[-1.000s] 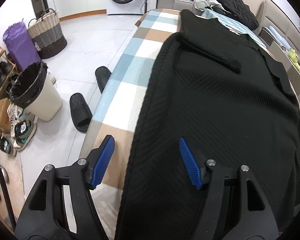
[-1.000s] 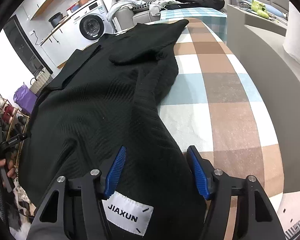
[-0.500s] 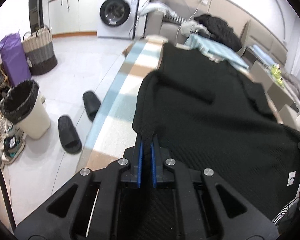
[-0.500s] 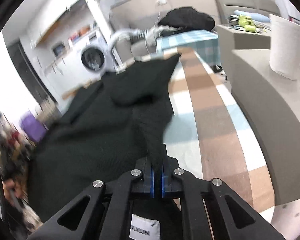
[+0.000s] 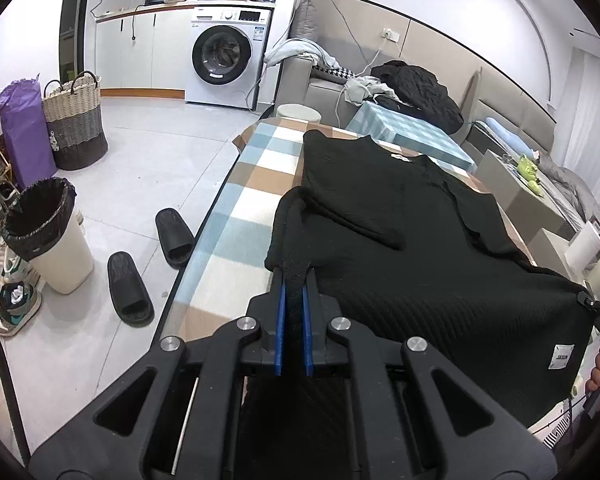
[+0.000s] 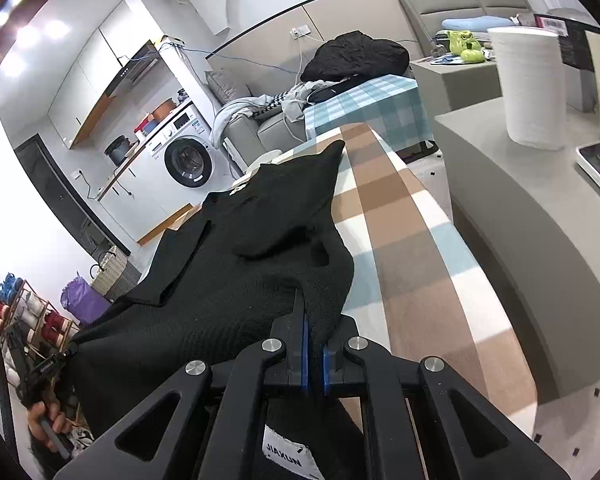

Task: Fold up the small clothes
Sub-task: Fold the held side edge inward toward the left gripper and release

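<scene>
On the checked table [image 5: 244, 200], a black sweater [image 5: 400, 216] is spread lengthwise, collar end toward the far edge, both sleeves folded in over the body. The near hem is lifted off the tabletop and held taut between the two grippers.

Left to right in the left wrist view: a purple bag [image 5: 22, 128] and a woven basket [image 5: 74, 120] are seen by the wall, a lined bin [image 5: 48, 240] nearer, with sneakers [image 5: 14, 300] beside it. Two black slippers [image 5: 148, 260] are lying on the floor just beside the table edge. A washing machine [image 5: 226, 56] is set against the far wall. The left gripper [image 5: 294, 300] is clamped on the left hem corner of the sweater, blue pads pressed onto a bunched fold of knit. At the far right, the right gripper [image 5: 596, 312] is partly seen at the opposite hem corner, next to a white label [image 5: 561, 356] sewn on the fabric.

In the right wrist view: a shoe rack [image 6: 28, 320] is at the far left, and the left gripper is seen only small, held at the sweater's other corner. The right gripper [image 6: 315, 344] is closed on the right hem corner, fabric pinched between the pads, the label [image 6: 288, 456] hanging below, lettering seen reversed. Bare checked cloth is exposed to the right of the sweater. A grey counter [image 6: 520, 208] stands beside the table, with a paper roll [image 6: 530, 84] upright on it.
</scene>
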`<state>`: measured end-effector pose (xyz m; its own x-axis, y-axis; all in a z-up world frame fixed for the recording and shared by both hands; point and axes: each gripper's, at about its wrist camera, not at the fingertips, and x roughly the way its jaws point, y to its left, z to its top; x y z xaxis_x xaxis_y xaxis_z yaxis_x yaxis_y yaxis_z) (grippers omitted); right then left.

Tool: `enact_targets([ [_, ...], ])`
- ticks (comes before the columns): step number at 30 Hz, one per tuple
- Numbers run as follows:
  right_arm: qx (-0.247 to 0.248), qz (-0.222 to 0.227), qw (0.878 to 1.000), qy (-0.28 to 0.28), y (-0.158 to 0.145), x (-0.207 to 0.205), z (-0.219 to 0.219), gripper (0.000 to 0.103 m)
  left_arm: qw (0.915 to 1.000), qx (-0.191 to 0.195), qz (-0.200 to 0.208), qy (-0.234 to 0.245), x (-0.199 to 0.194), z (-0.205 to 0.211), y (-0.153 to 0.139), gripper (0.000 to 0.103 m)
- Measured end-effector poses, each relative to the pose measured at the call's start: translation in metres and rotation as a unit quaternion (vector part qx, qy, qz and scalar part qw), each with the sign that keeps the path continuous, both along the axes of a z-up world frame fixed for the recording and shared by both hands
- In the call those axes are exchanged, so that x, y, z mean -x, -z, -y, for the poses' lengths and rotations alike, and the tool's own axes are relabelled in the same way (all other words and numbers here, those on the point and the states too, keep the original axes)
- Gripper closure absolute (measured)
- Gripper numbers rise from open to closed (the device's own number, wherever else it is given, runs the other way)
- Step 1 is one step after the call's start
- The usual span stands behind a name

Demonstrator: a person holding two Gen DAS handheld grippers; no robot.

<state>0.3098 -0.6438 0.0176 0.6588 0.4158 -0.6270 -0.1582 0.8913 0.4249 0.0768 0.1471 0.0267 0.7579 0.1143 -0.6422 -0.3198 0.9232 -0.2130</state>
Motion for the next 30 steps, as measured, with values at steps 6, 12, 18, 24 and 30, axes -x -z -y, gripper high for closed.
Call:
enact_targets([
  [6,0.000,0.011,1.000,0.000,-0.011,0.028,0.011,0.099,1.0000,-0.007,0.001,0.006,0.031,0.018,-0.004,0.098],
  [12,0.002,0.015,1.000,0.003,-0.018,0.006,0.003,0.099,1.0000,-0.007,0.003,0.003,0.004,0.014,-0.003,0.098],
  [18,-0.020,-0.004,0.999,0.025,-0.007,-0.047,-0.010,0.098,0.9999,0.003,-0.008,-0.005,-0.057,-0.006,0.012,0.098],
  [24,0.010,-0.023,0.999,0.040,0.013,-0.091,-0.028,0.098,0.9989,-0.001,-0.048,0.002,-0.120,-0.019,0.042,0.098],
  [30,0.037,-0.053,0.997,0.050,0.031,-0.116,-0.032,0.091,0.9968,0.009,-0.079,0.012,-0.160,-0.029,0.069,0.098],
])
